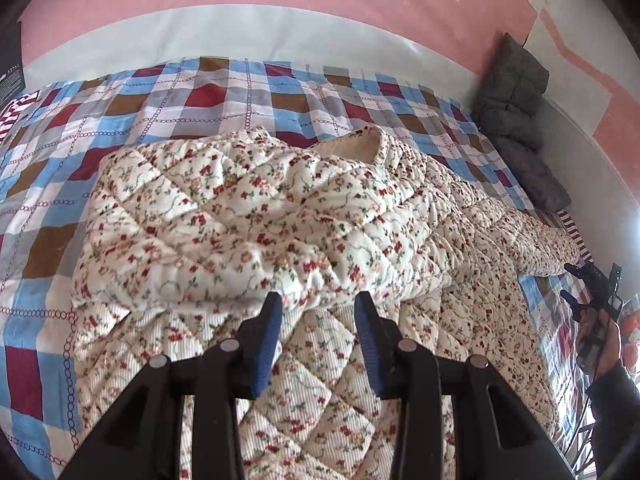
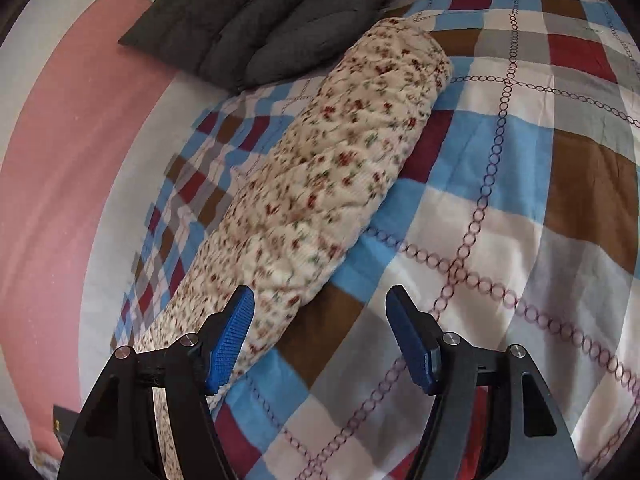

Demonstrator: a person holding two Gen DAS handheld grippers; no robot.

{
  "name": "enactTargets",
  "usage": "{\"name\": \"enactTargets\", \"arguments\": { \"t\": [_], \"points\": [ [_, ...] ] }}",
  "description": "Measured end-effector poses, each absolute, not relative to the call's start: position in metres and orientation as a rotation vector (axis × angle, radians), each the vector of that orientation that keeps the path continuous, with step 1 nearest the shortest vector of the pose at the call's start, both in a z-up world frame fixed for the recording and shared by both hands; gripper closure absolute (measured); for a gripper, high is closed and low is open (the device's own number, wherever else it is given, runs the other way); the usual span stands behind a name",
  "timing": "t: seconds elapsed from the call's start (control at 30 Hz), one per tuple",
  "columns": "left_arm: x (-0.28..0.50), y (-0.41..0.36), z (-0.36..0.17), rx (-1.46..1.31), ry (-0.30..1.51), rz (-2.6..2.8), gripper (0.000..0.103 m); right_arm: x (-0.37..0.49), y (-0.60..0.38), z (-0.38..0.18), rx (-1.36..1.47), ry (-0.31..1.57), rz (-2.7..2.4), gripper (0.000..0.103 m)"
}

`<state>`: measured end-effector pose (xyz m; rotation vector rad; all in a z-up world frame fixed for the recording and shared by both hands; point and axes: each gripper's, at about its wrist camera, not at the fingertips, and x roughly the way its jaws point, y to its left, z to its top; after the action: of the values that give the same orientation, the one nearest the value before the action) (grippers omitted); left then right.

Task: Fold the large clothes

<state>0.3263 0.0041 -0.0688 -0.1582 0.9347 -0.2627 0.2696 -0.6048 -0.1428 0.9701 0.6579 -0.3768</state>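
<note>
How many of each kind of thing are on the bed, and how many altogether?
Floral quilted garment: 1
Dark grey cushions: 3, going by the right wrist view
Checked bedcover: 1
Grippers: 2, the left gripper and the right gripper, both open and empty
Total: 7

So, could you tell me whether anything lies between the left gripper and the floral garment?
Nothing visible does. The left gripper is open right at the garment, its fingertips at the folded edge. The grey cushions sit far off by the wall, and the right gripper is open beside the sleeve.
</note>
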Motion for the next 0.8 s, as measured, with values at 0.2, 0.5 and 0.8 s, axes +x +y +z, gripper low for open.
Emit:
{"name": "enactTargets", "arguments": {
  "t": [0.2, 0.5, 0.8],
  "points": [
    [0.377, -0.012, -0.098, -0.134, 0.975, -0.215, 0.064, 0.284, -0.647, -0.157, 1.023, 0.610, -0.416, 0.034],
    [0.400, -0.039, -0.121, -0.048, 0.982, -0.144, 0.061, 0.317, -0.678, -0.161, 1.017, 0.634, -0.458, 0.035],
    [0.396, -0.027, -0.103, -0.104, 1.016, -0.190, 0.061, 0.316, -0.650, -0.073, 0.868, 0.542, -0.356, 0.084]
  ]
}}
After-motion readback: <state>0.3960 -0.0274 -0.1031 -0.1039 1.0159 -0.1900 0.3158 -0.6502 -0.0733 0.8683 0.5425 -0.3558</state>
